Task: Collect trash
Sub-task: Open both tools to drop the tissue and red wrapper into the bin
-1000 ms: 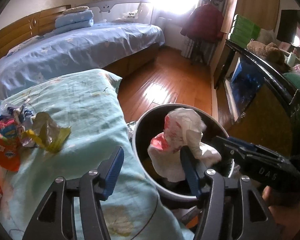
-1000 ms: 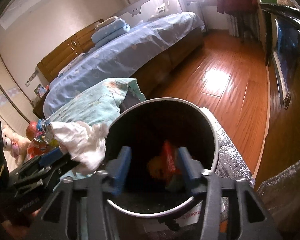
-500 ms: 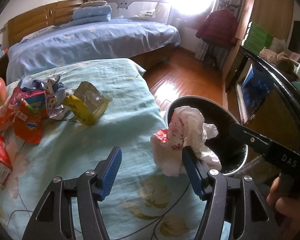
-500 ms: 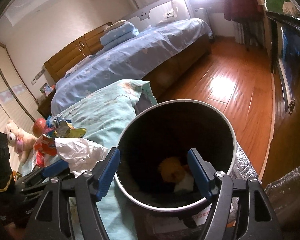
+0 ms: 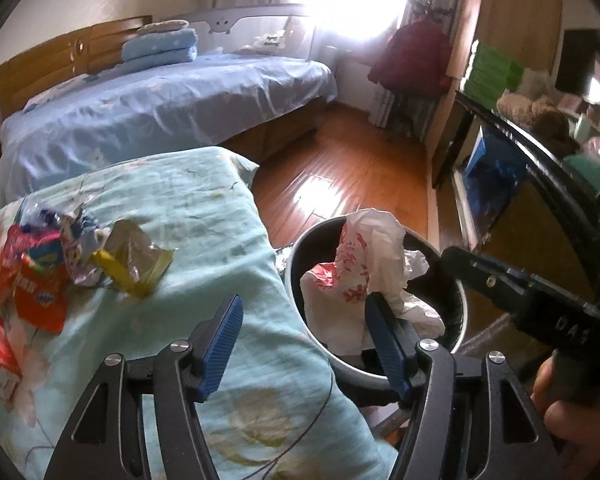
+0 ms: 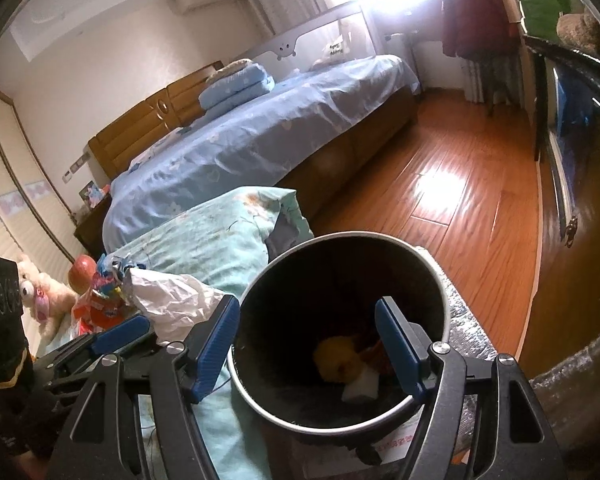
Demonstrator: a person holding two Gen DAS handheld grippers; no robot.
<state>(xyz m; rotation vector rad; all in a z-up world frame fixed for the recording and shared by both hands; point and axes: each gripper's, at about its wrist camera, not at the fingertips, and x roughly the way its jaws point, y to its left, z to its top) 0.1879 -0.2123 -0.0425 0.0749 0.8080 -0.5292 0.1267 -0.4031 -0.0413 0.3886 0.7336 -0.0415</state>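
Farthest to my left, a pile of wrappers [image 5: 60,264] lies on the teal quilt [image 5: 204,216], well apart from both tools and up and to the left of my left gripper [image 5: 303,304]. That gripper points forward and down over the quilt's edge. Its jaws stand spread and have just been opening, with only quilt showing between the blue pads. The white plastic bag [image 5: 364,256] with red print is not pinched. It hangs crumpled at the tip of the gripper's right-hand finger and seems to cling there, its bulk rising upright. From this view it sits over the near-left part of the bin's mouth. The right wrist view shows it more beside the rim, over the quilt, so I cannot tell whether it is fully above the opening. This is what the coming move turns on, I judge: the bin [image 5: 342,360] lies just to the right of the bag and below it, so the bag must come free on that side. Further right, my right gripper [image 6: 308,306] looks straight down into the bin. Its jaws have also just been opening and hold nothing. Between them I see a yellow lump [image 6: 334,360] and other scraps on the dark bottom.
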